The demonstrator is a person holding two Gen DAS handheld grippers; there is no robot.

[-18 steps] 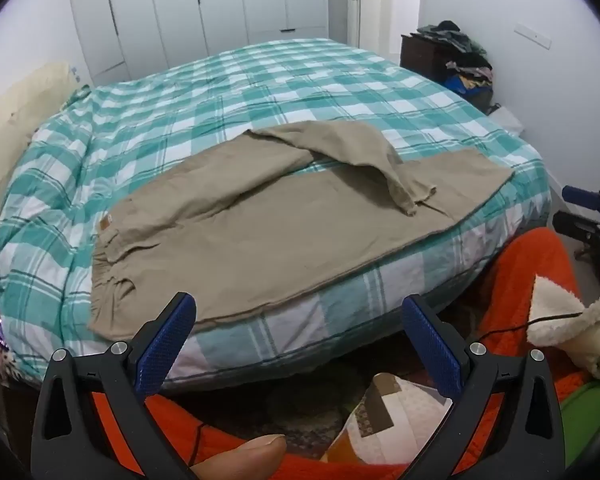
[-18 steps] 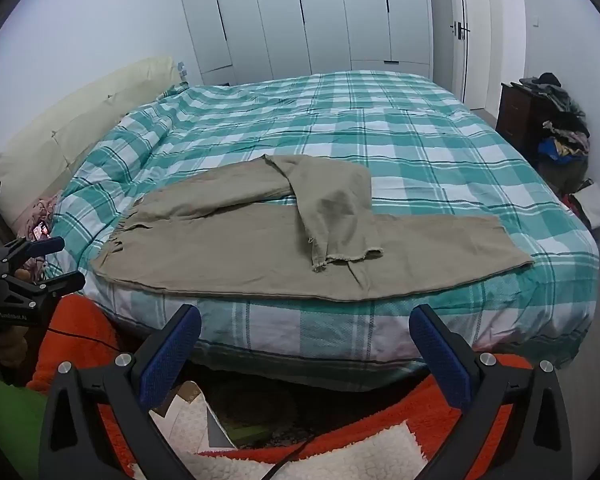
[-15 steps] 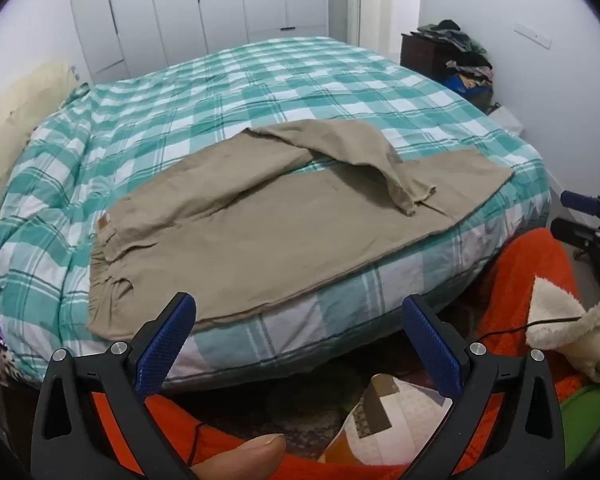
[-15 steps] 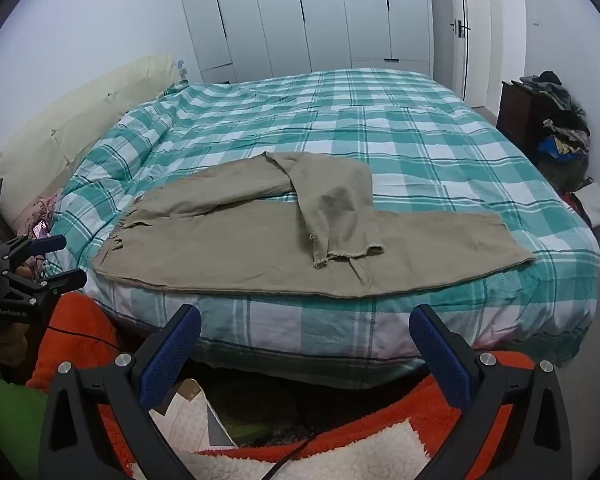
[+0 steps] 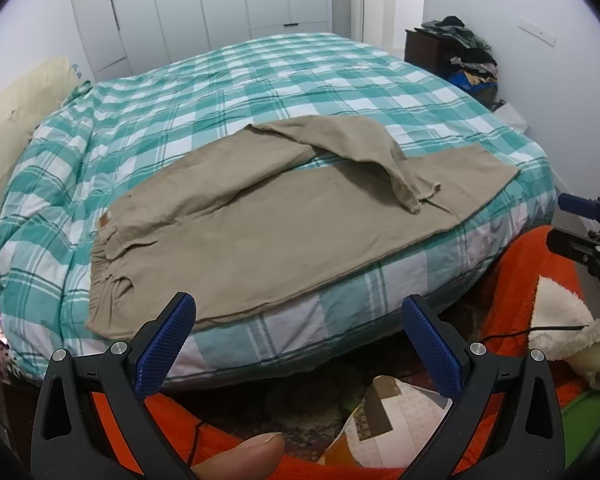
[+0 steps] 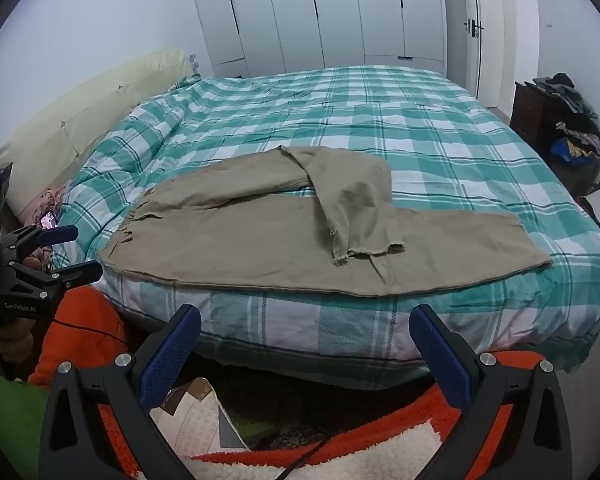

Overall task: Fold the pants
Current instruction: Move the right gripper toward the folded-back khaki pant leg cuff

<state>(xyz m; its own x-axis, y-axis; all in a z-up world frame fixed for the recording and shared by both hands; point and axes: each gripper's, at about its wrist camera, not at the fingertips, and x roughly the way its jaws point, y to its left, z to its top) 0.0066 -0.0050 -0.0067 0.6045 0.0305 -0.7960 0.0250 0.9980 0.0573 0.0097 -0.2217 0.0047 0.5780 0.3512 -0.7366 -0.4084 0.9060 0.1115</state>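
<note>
Pillow [image 6: 88,120]: cream, at the bed's left edge. Left gripper [image 5: 300,344]: jaws wide apart, empty, short of the bed [image 5: 260,88]. Pants [image 5: 284,216]: khaki, spread along the bed's near edge, one leg folded back over the other. Right gripper [image 6: 306,354]: jaws spread, holding nothing. Dresser [image 6: 540,116]: dark, piled with clothes, far right.

1. Left wrist camera sits low off the near edge of the bed [image 5: 340,316], looking forward and slightly down between its own spread blue fingers [image 5: 166,344], nearer the waistband end of the pants [image 5: 260,232].
2. Right wrist camera looks from the same near side, further toward the leg end of the pants [image 6: 284,248].
3. Both views share the bed, the pants and the wardrobe [image 6: 320,12].
4. Each catches the other: right gripper [image 5: 572,224] at the left view's right edge, left gripper [image 6: 74,252] at the right view's left edge.
</note>
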